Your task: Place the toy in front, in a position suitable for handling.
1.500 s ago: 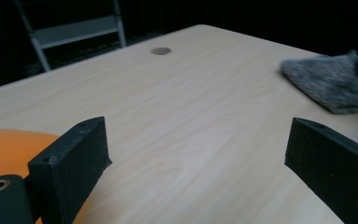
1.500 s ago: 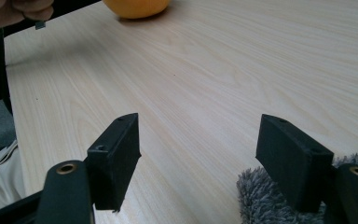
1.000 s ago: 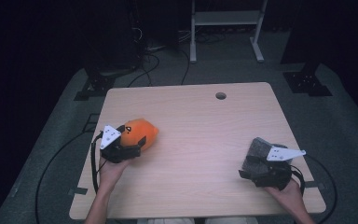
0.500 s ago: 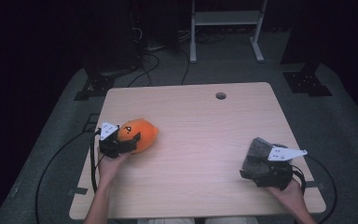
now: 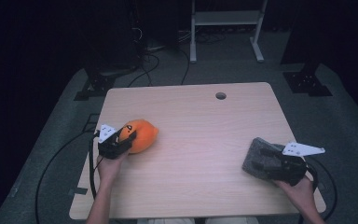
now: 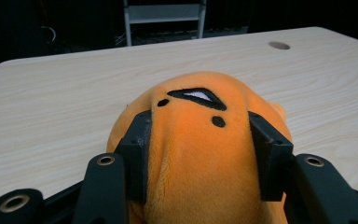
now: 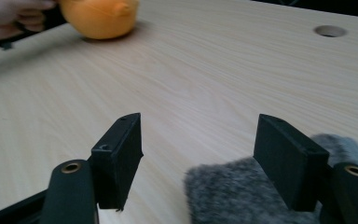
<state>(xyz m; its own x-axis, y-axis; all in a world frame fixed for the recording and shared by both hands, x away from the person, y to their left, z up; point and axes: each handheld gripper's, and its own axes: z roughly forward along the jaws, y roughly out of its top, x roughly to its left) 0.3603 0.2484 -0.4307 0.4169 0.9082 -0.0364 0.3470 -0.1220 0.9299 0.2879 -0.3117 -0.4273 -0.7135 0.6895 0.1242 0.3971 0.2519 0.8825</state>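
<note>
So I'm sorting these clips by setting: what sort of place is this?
Probably a lab or recording room: a bare wooden table with a cable hole, cables on grey floor, and a metal stand in the dark behind.

Table: a rectangular light wooden tabletop point(image 5: 200, 140) with rounded corners is standing on grey floor.
Hole: a small round cable hole point(image 5: 221, 95) is sitting near the far edge.
Left side: a round orange plush toy point(image 5: 142, 135) is resting directly on the wood.
Right side: a grey fuzzy cloth pad point(image 5: 257, 158) is lying near the right edge, well apart from the toy.
</note>
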